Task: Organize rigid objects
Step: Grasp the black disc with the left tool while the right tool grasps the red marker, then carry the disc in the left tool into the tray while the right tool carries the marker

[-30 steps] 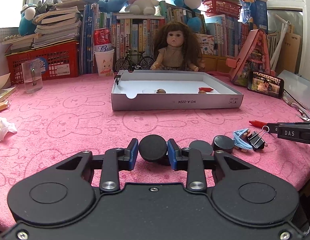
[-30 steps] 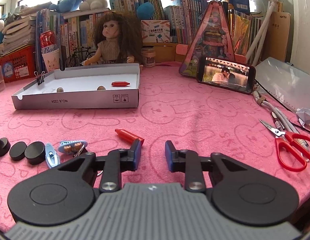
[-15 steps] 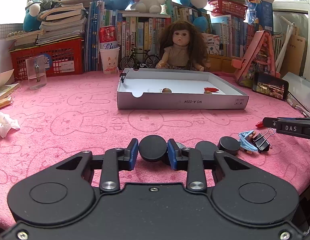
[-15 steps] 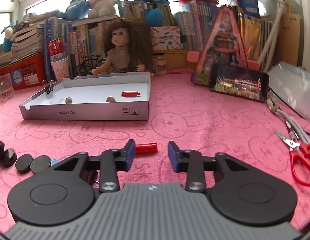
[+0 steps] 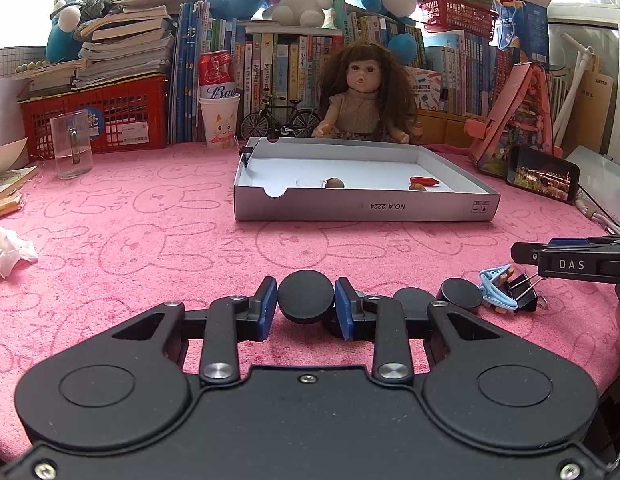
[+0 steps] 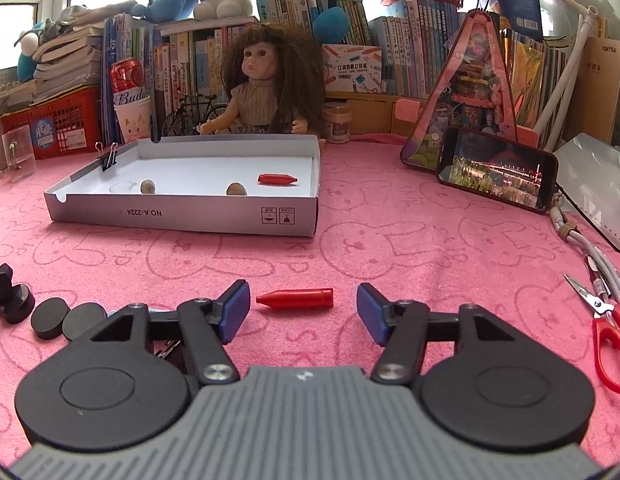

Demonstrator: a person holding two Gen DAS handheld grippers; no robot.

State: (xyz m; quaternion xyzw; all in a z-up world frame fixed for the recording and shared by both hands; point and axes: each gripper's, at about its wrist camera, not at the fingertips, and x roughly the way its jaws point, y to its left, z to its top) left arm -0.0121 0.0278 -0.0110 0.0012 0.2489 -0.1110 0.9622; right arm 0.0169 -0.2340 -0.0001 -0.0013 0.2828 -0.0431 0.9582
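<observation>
- On pink bunny-print cloth (image 5: 157, 248), the left gripper (image 5: 305, 308) is clenched on a flat round black disc (image 5: 305, 297); disc sits edge-up betw. the blue pads, both pads touching its rim.
- Just right of that grip, 2 more flat black discs (image 5: 461, 293) lie on the cloth, w/ a light-blue plastic clip (image 5: 494, 287) & a black binder clip (image 5: 522, 295) beside them.
- Right gripper (image 6: 301, 312) is released: jaws have just been opening, now spread wide, pads clear of everything.
- Red bullet-shaped plastic cap (image 6: 295, 299) lies flat on the cloth betw. the right pads, pointed end toward the left pad, touching neither.
- From the right wrist view, the loose black discs show at left of the gripper, near the frame edge.
- Shallow white cardboard box lid (image 5: 366, 210) sits further back at mid-table, open side up, well apart from both grippers.
- Inside the lid: a second red cap (image 6: 277, 179) near the right wall, 2 small brown nut-like pieces (image 6: 236, 189), & a clear round bit; a black binder clip is clamped on the left-rear rim.
- Red-handled scissors (image 6: 608, 344) lie at far right by a white cable bundle.
- Black phone (image 6: 496, 170) w/ lit screen leans at right-rear; long-haired doll (image 5: 364, 96) sits behind the lid; clear glass mug (image 5: 71, 148) at left-rear.
</observation>
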